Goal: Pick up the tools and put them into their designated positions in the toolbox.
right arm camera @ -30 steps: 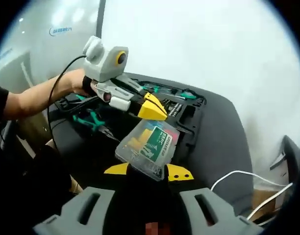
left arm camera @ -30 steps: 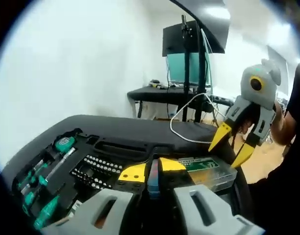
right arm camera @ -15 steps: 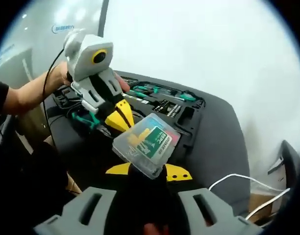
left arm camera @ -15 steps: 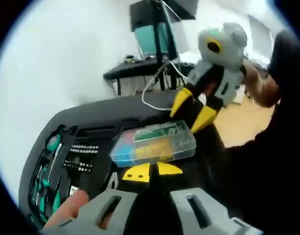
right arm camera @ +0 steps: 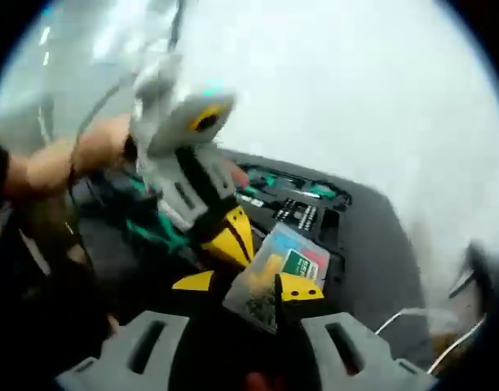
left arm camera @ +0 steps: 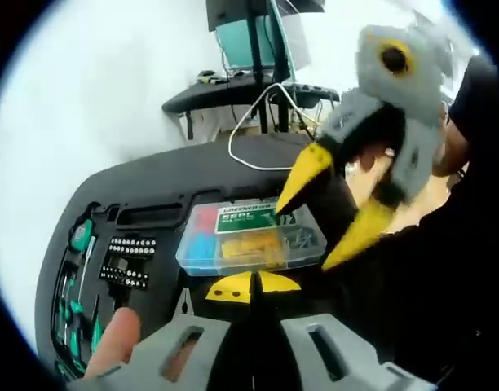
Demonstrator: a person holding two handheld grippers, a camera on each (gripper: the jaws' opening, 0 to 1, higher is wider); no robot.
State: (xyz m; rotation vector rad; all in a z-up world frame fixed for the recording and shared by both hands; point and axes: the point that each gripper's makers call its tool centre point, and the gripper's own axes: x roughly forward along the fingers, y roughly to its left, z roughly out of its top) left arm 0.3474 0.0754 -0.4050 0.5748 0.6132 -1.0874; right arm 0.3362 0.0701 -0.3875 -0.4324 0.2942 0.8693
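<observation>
**Beyond the dark table**

We see a white cable [left arm camera: 258, 122] looping across the dark tabletop [left arm camera: 192, 175]. Behind it stands a black desk [left arm camera: 233, 90] against the white wall [left arm camera: 94, 73], carrying a teal-screened monitor [left arm camera: 262, 41] on a black stand.

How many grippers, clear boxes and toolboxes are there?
Grippers: 2, the left gripper and the right gripper
Clear plastic box: 1
Black toolbox: 1
Total: 4
</observation>
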